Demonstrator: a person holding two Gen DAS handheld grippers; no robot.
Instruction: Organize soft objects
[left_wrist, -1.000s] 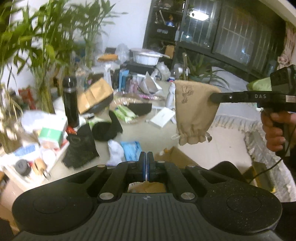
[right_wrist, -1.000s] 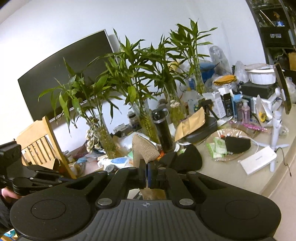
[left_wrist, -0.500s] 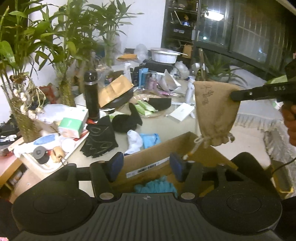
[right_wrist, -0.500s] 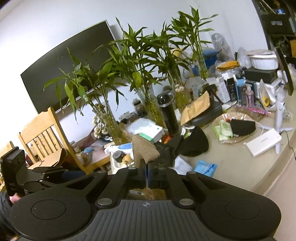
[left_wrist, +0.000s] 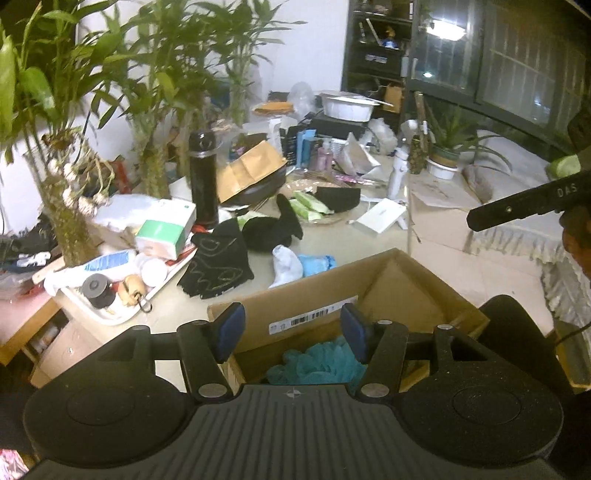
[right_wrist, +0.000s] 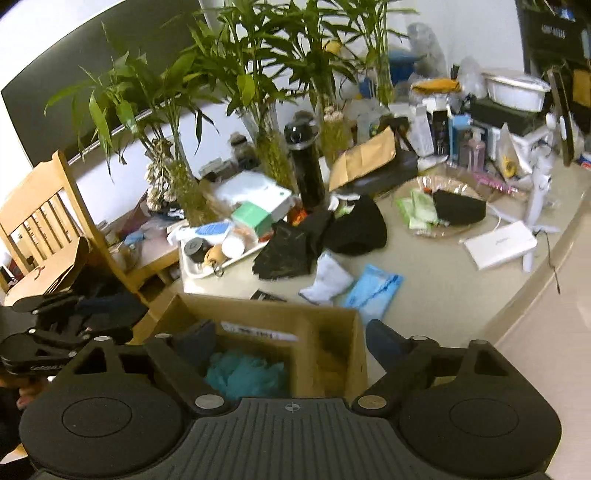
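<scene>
Below both gaping, empty tools: cardboard box (right_wrist: 325, 332), teal fluffy item (right_wrist: 243, 373), maybe sponge, inside.

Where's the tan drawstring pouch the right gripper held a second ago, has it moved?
Yes. The right gripper has just been opening, nothing between its fingers; the pouch is gone from beside the white power bank, likely into the cardboard box.

Both cameras sit on the grippers and look forward and down along the fingers, close above the cardboard box (left_wrist: 373, 291) (right_wrist: 325, 332). The left view faces the window side of the room; the right view faces the wall with the plants (right_wrist: 258, 74). Both show the cluttered table (left_wrist: 369, 243) (right_wrist: 461, 295).
</scene>
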